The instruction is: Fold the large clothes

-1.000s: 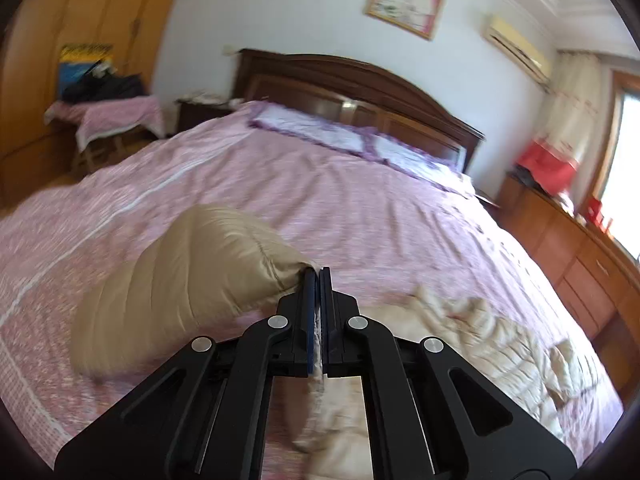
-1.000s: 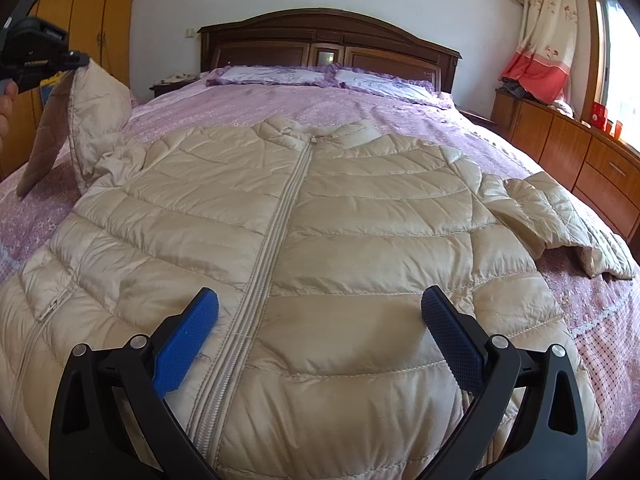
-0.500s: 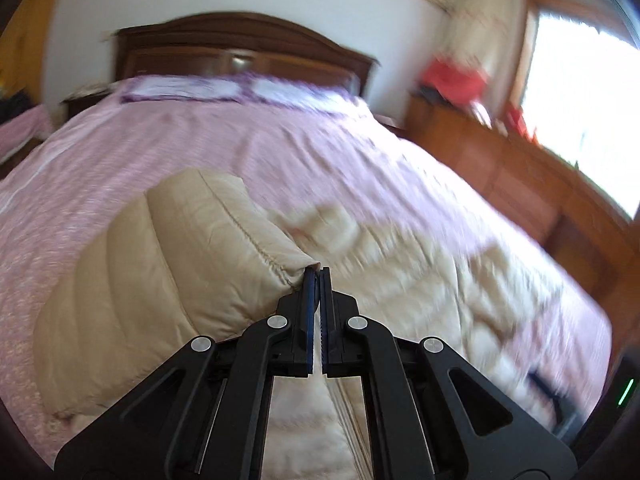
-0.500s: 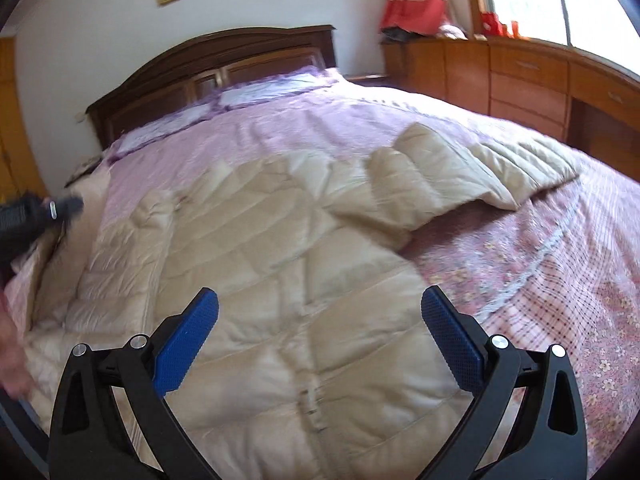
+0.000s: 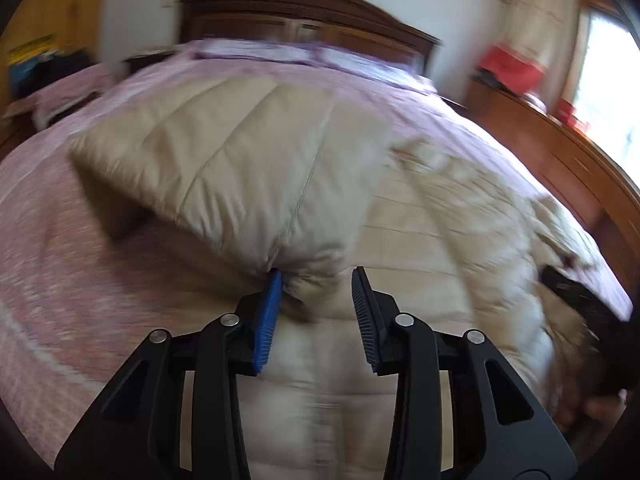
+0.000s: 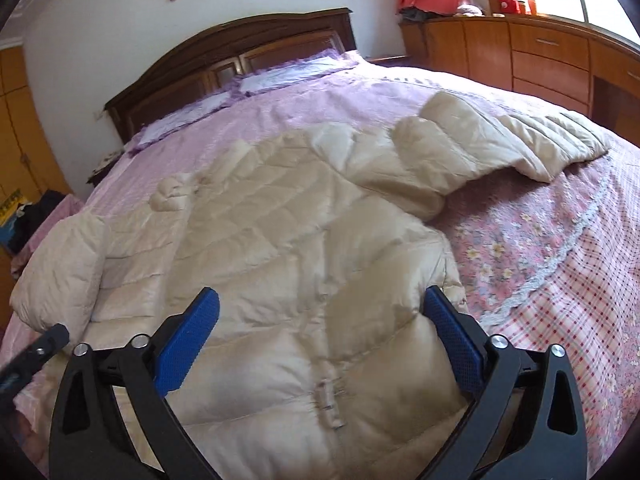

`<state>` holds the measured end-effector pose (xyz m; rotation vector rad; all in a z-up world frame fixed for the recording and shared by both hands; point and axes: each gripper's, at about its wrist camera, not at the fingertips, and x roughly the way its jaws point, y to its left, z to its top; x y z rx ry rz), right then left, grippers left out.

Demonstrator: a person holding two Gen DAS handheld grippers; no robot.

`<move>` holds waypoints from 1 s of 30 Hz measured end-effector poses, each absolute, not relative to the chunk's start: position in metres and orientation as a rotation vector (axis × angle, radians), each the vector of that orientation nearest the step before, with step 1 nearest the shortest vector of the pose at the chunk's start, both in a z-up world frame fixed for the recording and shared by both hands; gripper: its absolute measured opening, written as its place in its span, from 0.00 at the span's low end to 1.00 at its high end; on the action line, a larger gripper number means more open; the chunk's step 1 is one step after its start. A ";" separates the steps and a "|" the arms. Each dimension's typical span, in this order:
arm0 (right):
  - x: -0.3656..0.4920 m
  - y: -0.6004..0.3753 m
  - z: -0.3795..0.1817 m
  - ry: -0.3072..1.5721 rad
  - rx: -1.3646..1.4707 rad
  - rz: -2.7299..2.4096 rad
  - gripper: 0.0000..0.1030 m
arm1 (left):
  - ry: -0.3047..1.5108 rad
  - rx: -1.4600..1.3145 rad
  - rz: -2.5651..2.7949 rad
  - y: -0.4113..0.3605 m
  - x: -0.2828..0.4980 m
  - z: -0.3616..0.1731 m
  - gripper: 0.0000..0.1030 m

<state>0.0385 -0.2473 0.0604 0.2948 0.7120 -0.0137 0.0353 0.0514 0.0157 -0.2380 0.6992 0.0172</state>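
Beige puffer jacket [image 6: 304, 264] lies front-up, zipper closed, on the bed [image 6: 560, 280], hem toward the cameras, collar at 12 o'clock toward the headboard [image 6: 224, 52]. Step in hand, as a judgement: sleeve folding. One sleeve [image 5: 240, 152] is draped inward at 11 o'clock in the left view, its cuff just touching one blue pad of the left claw [image 5: 316, 308], which is spread apart, so it looks released. Right claw [image 6: 320, 344] hangs wide open over the hem, gripping nothing. Next move likely calls for pinching the other sleeve [image 6: 500, 148], sprawled at 2 o'clock, and bringing it across. Only the right view shows that sleeve sharply; the left view is blurred but shows cuff contact.
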 end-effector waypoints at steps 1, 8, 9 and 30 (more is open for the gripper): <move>0.044 -0.233 0.071 0.722 0.304 0.043 0.86 | 0.682 -0.296 0.039 0.067 0.032 0.015 0.33; 0.081 -0.106 0.171 0.682 0.125 0.324 0.67 | 0.682 -0.511 -0.030 0.100 0.024 -0.012 0.31; 0.082 -0.083 0.181 0.658 0.050 0.326 0.87 | 0.686 -0.520 -0.040 0.096 0.027 -0.016 0.31; 0.121 0.250 0.062 0.839 -1.458 0.340 0.13 | 0.707 -0.506 -0.069 0.084 0.044 -0.030 0.40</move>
